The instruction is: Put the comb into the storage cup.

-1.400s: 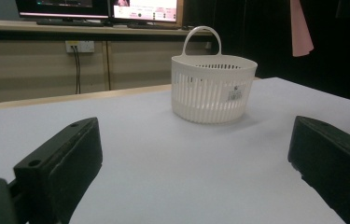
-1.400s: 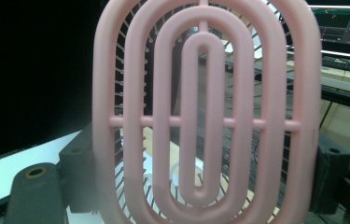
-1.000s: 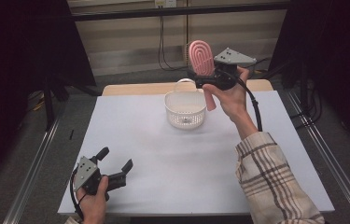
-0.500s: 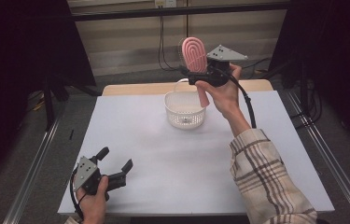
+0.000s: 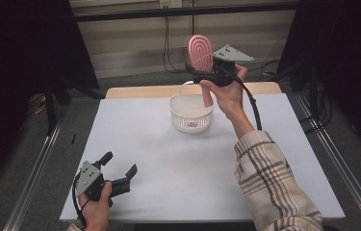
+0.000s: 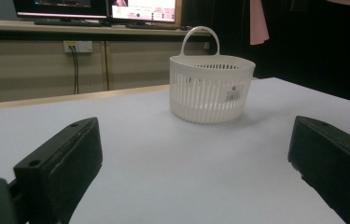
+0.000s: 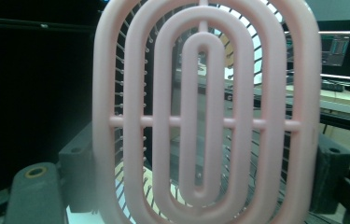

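My right gripper (image 5: 201, 75) is shut on a pink oval hairbrush (image 5: 201, 52) and holds it upright in the air above the back rim of a white slotted basket (image 5: 191, 113). The brush's handle (image 5: 208, 97) hangs down past the hand toward the basket. In the right gripper view the brush head (image 7: 205, 112) stands between the two black jaws, and I see its bristles through the ribs. My left gripper (image 5: 119, 163) rests open at the table's near left corner, nothing between its fingers. From there the basket (image 6: 211, 88) stands straight ahead, and the handle's pink tip (image 6: 256, 23) hangs above it.
The white table top (image 5: 168, 163) has bare room between the left gripper and the basket. A wooden edge (image 5: 139, 90) runs along its far side. Metal rails (image 5: 29, 192) flank the table. Monitors (image 6: 140, 9) stand on a counter beyond.
The right hand has shifted the brush a little to the left and upward over the basket. The left gripper has stayed where it was.
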`<move>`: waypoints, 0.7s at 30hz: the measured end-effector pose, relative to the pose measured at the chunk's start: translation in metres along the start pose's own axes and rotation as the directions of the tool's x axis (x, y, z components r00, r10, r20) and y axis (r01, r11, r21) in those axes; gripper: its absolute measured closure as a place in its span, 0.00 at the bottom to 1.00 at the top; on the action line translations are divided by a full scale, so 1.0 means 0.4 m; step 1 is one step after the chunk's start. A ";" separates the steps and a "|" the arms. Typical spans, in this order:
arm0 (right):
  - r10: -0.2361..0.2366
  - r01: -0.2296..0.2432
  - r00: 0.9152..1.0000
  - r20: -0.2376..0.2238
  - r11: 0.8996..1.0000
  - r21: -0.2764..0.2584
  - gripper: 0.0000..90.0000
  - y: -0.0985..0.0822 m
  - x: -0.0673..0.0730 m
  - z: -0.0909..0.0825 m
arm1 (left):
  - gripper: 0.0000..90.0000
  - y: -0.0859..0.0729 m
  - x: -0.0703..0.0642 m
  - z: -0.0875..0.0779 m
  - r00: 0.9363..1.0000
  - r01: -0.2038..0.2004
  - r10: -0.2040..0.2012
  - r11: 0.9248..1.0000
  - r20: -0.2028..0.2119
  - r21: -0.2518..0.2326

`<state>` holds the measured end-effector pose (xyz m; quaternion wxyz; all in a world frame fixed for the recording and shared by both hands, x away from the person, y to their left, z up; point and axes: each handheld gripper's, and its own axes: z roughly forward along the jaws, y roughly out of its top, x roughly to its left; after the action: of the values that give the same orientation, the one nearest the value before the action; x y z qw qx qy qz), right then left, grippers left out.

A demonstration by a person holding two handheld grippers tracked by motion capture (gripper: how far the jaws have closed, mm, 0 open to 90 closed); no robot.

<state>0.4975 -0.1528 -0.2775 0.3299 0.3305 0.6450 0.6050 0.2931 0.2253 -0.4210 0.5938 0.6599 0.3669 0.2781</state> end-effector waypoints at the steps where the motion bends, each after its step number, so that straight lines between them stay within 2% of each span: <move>1: 0.003 -0.003 1.000 0.006 1.000 -0.001 0.22 -0.003 -0.001 0.004 | 0.03 0.000 0.000 0.000 1.000 0.000 0.000 1.000 0.000 0.001; 13: 0.007 -0.007 0.999 0.040 1.000 0.001 0.22 -0.024 -0.002 0.032 | 0.03 0.000 0.001 0.000 1.000 0.002 -0.002 1.000 0.000 0.001; 21: 0.027 -0.028 0.999 0.042 0.999 0.020 0.22 -0.052 0.001 0.051 | 0.03 0.000 0.001 0.000 1.000 0.007 -0.007 1.000 0.000 -0.004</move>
<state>0.5138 -0.1421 -0.2993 0.3317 0.3552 0.6396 0.5956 0.2933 0.2259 -0.4211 0.5962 0.6574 0.3687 0.2765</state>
